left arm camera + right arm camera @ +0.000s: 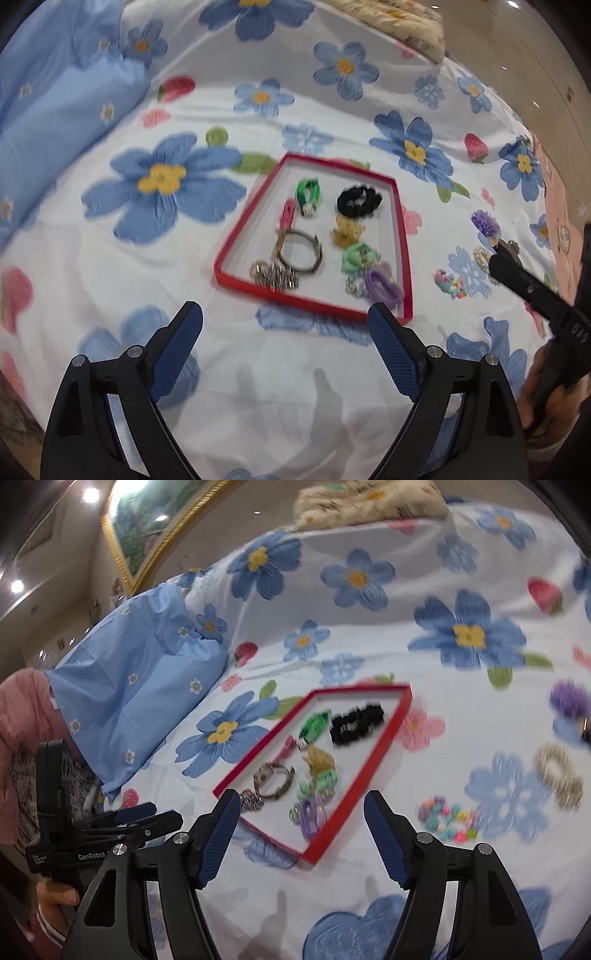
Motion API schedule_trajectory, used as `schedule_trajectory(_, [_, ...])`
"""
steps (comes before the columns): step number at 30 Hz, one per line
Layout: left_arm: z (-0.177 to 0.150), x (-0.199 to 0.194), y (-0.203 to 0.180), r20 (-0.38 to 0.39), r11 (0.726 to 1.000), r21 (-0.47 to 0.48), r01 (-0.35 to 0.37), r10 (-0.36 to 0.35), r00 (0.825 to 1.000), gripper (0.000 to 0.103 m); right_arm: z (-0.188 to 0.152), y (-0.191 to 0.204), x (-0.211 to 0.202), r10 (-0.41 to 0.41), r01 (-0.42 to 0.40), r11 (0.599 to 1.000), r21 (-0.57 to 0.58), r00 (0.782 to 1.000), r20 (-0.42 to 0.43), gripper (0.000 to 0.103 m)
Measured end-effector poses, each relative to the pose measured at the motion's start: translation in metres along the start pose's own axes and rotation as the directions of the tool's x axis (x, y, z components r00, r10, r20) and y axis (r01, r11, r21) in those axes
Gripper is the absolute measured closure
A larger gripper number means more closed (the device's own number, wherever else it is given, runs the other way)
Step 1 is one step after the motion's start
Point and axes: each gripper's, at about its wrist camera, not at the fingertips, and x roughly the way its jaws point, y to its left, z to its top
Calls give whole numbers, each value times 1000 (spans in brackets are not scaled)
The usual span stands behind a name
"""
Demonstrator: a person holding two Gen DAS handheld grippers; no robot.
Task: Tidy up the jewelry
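I hold both grippers, left (285, 334) and right (301, 821), wide open and empty above the bedsheet (221, 369). The red tray (236, 240) collects sorted jewelry; the bead bracelet (448, 819) and pearl clip (559, 775) lie outside, pending transfer

The right gripper (301, 834) hangs spread above a shallow red-rimmed tray (373, 755) of jewelry. A colourful beaded bracelet (448, 818) lies beside it on the flowered bedsheet (369, 646).
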Motion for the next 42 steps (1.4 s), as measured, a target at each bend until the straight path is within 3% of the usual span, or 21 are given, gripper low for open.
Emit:
schedule_trajectory(3, [12,-16,-7,59,998,51,-37,34,998,6,20,13,-15,-8,10,998,-69,999,37,18])
schedule_trajectory(4, [15,-20,-9,80,997,63,-54,49,996,0,26,17,-20,-17,22,996,-88,998,56,15])
schedule_trajectory(6, [19,-26,-11,124,991,79,-104,94,988,0,33,24,-28,-31,41,993,-110,995,92,6])
schedule_trajectory(8, [17,-21,-12,126,986,86,-144,133,983,0,33,29,-31,-38,53,990,-130,992,117,4])
schedule_trajectory(12, [4,-10,-8,104,988,60,-139,132,986,0,15,29,-21,-55,71,988,-134,991,124,4])
schedule_trajectory(22, [-24,9,-5,82,980,51,-192,188,979,0,-28,20,16,-81,85,989,-122,996,36,4])
schedule_trajectory(31, [-31,16,1,56,980,36,-198,196,979,0,-41,16,29,-100,95,988,-119,994,-32,4])
schedule_trajectory(42, [-32,15,3,68,978,36,-204,201,977,0,-42,19,31,-111,106,984,-141,994,-24,4])
